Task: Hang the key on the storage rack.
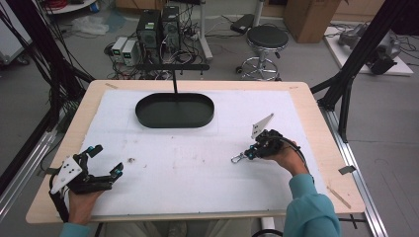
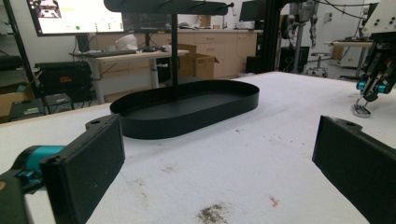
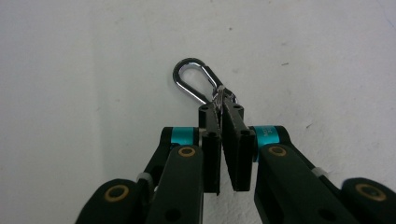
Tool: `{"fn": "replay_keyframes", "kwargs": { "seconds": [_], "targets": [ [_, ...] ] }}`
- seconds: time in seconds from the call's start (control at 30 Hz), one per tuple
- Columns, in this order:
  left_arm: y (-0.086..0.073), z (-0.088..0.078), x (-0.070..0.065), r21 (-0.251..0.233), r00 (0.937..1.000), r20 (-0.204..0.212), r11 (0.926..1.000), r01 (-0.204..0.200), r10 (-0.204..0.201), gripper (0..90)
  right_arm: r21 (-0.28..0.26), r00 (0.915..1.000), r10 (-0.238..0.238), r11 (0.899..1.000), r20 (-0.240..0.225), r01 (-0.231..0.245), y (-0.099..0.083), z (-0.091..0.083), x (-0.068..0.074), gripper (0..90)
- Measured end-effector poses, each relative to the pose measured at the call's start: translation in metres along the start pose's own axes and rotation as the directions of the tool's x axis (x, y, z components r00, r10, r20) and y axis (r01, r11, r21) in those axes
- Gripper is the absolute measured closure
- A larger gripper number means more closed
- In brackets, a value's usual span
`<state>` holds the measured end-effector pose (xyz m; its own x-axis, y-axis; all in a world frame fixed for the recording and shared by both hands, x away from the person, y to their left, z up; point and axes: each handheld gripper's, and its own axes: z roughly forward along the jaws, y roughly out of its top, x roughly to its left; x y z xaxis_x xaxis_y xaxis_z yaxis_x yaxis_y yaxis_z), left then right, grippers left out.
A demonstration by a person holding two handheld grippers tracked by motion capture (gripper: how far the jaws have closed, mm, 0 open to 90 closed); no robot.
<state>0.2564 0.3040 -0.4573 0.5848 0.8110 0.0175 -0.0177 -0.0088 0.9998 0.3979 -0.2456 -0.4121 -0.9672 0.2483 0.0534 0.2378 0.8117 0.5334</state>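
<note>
Chrome catches the light where your right gripper (image 3: 219,105) has its jaws pinched tight on one end of a small carabiner clip (image 3: 194,79), the free loop of the clip poking out past the fingertips and lying on or just above the white mat (image 1: 197,163). Taking the black oval tray (image 1: 175,110) as your landmark, the clip sits well to the near right of it, out on open mat toward your side of the table. The grasp looks made, so by my reading you are at the end of the pickup and about to start the carry. The next move likely calls for a clean lift off the mat, then a swing toward the tray, and since the hold is on a thin metal end, keep the wrist steady so the clip does not pivot or slip between the pads. Your left gripper (image 1: 104,160) rests to the near left of the tray, jaws spread wide with nothing between them, and from its own view the tray lies straight ahead. That tray is shallow, with a low upright wall, and its floor looks bare; a thin black post rises at its far side and carries a dark crossbar above it. Whether anything hangs from that bar I cannot tell.
</note>
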Motion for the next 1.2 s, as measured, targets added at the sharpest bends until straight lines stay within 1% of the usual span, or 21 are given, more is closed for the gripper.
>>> {"fn": "replay_keyframes", "kwargs": {
  "seconds": [0.07, 0.37, 0.43, 0.47, 0.5, 0.53, 0.57, 0.6, 0.63, 0.67, 0.7, 0.73, 0.77, 0.83, 0.87, 0.9, 0.97, 1.0, 1.1, 1.13, 1.2],
  "targets": [
    [0.0, 0.0, 0.0, 0.0, 1.0, 0.0, 1.0, 0.0, 0.0, 2.7, 0.0, 0.9999, 0.006, 1.0, -0.011, -0.006, 0.0, 0.0, -0.001, 87.9],
    [0.0, 0.0, 0.0, -0.004, 1.0, -0.003, 1.0, 0.004, -0.004, 2.8, 0.0, 0.9999, 0.011, 1.0, 0.002, -0.011, 0.0, 0.0, 0.001, 88.7],
    [0.0, 0.0, 0.001, 0.002, 1.0, -0.002, 1.0, 0.005, -0.005, 2.7, -0.026, 0.9999, 0.017, 1.0, -0.004, -0.017, -0.001, -0.001, 0.001, 88.7],
    [0.0, 0.0, 0.001, 0.002, 1.0, -0.002, 1.0, 0.005, -0.005, 2.8, -0.035, 0.9996, 0.028, 0.999, -0.008, -0.028, -0.002, -0.002, 0.001, 88.8],
    [0.0, 0.0, 0.001, 0.002, 1.0, -0.001, 1.0, 0.006, -0.006, 2.7, -0.046, 0.9992, 0.04, 0.998, -0.001, -0.04, -0.002, -0.002, 0.002, 88.8],
    [0.0, 0.0, 0.001, 0.002, 1.0, -0.001, 1.0, 0.006, -0.006, 2.8, -0.056, 0.9981, 0.06, 0.997, -0.012, -0.061, -0.003, -0.003, 0.001, 88.8],
    [0.0, 0.001, 0.001, 0.004, 1.0, -0.001, 0.9999, 0.009, -0.009, 2.8, -0.07, 0.9977, 0.066, 0.995, -0.01, -0.067, -0.003, -0.004, 0.001, 88.9],
    [0.0, 0.001, 0.001, 0.004, 1.0, -0.001, 0.9999, 0.009, -0.009, 2.8, -0.07, 0.9977, 0.066, 0.995, -0.01, -0.067, -0.003, -0.004, 0.001, 88.9],
    [0.0, 0.001, 0.001, 0.007, 0.9999, -0.002, 0.9999, 0.01, -0.01, 2.7, -0.09, 0.9972, 0.073, 0.993, -0.017, -0.074, -0.005, -0.005, 0.002, 88.9],
    [0.001, 0.001, 0.001, 0.011, 0.9999, 0.0, 0.9999, 0.01, -0.01, 2.7, -0.09, 0.9963, 0.085, 0.992, -0.016, -0.086, -0.005, -0.006, 0.002, 88.9],
    [0.001, 0.001, 0.001, 0.011, 0.9999, 0.0, 0.9999, 0.01, -0.01, 2.8, -0.09, 0.9963, 0.085, 0.992, -0.016, -0.086, -0.005, -0.006, 0.002, 88.9],
    [0.001, 0.002, 0.001, 0.023, 1.0, 0.008, 0.9997, 0.005, -0.005, 2.7, -0.102, 0.9968, 0.078, 0.992, -0.018, -0.08, -0.004, -0.008, 0.003, 88.9],
    [0.001, 0.002, 0.001, 0.023, 1.0, 0.008, 0.9997, 0.005, -0.005, 2.7, -0.114, 0.997, 0.075, 0.991, -0.018, -0.077, -0.004, -0.008, 0.003, 88.9],
    [0.002, 0.004, 0.003, 0.042, 0.9998, 0.012, 0.999, 0.015, -0.015, 2.8, -0.151, 0.9972, 0.07, 0.986, -0.024, -0.073, -0.004, -0.011, 0.003, 88.9],
    [0.002, 0.004, 0.003, 0.042, 0.9998, 0.012, 0.999, 0.015, -0.015, 2.8, -0.17, 0.9966, 0.077, 0.982, -0.031, -0.081, -0.004, -0.012, 0.003, 88.9],
    [0.002, 0.005, 0.003, 0.042, 0.9997, 0.014, 0.9989, 0.021, -0.022, 2.7, -0.187, 0.9972, 0.067, 0.98, -0.034, -0.072, -0.003, -0.013, 0.003, 88.9],
    [0.003, 0.006, 0.004, 0.048, 0.9997, 0.013, 0.9987, 0.019, -0.019, 2.7, -0.22, 0.9975, 0.058, 0.973, -0.04, -0.065, -0.002, -0.013, 0.003, 89.0],
    [0.004, 0.007, 0.005, 0.059, 0.9997, 0.019, 0.9982, 0.014, -0.015, 2.7, -0.231, 0.9975, 0.056, 0.971, -0.043, -0.065, -0.001, -0.014, 0.003, 89.0],
    [0.006, 0.009, 0.006, 0.06, 0.9995, 0.024, 0.998, 0.018, -0.019, 2.8, -0.248, 0.9978, 0.057, 0.967, -0.035, -0.064, 0.0, -0.015, 0.004, 89.0],
    [0.011, 0.011, 0.007, 0.069, 0.999, 0.04, 0.9975, 0.014, -0.017, 2.7, -0.273, 0.9983, 0.049, 0.96, -0.031, -0.056, 0.0, -0.016, 0.004, 89.0],
    [0.016, 0.014, 0.007, 0.085, 0.9981, 0.06, 0.9963, 0.005, -0.01, 2.7, -0.293, 0.9988, 0.042, 0.955, -0.027, -0.048, 0.001, -0.017, 0.004, 89.0]
  ]
}}
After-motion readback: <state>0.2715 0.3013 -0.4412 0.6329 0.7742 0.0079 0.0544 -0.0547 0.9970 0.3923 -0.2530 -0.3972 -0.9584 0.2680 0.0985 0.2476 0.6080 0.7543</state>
